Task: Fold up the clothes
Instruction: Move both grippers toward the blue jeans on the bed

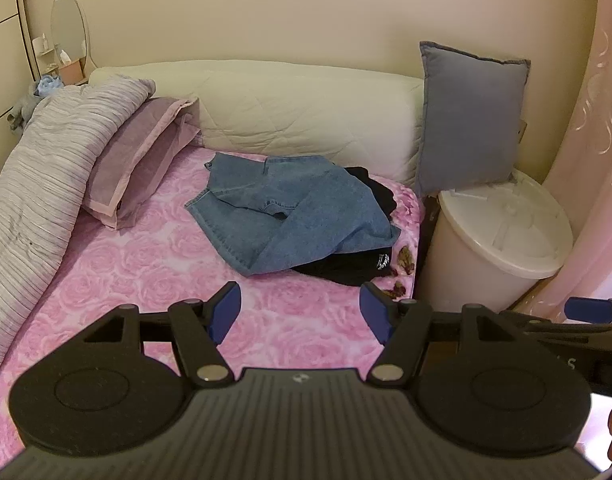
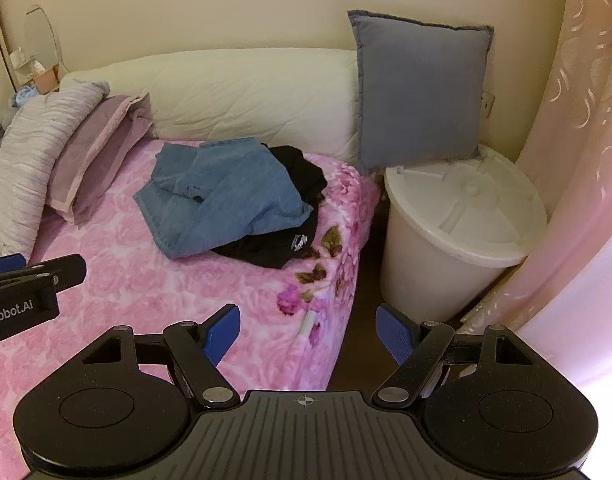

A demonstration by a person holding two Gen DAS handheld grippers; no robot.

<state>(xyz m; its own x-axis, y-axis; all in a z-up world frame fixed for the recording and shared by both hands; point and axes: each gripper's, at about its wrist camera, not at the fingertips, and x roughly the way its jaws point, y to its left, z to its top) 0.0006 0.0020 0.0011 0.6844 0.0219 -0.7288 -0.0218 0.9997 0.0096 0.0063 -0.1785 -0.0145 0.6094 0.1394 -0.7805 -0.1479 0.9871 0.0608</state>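
A crumpled blue denim garment (image 1: 294,208) (image 2: 230,194) lies on the pink rose-patterned bed (image 1: 146,280) (image 2: 146,288), partly on top of a black garment (image 1: 346,266) (image 2: 284,240) with a small white print. My left gripper (image 1: 300,314) hovers open over the bedspread, short of the clothes, nothing between its blue pads. My right gripper (image 2: 308,334) is open too, above the bed's right edge and the floor gap. The left gripper's body (image 2: 26,292) shows at the left edge of the right wrist view.
A white lidded bin (image 1: 502,240) (image 2: 462,232) stands right of the bed with a grey-blue cushion (image 1: 470,120) (image 2: 420,92) leaning above it. A cream quilted bolster (image 1: 306,116) lines the wall. Purple pillows (image 1: 138,160) and a striped duvet (image 1: 38,184) sit left. A pink curtain (image 2: 578,160) hangs right.
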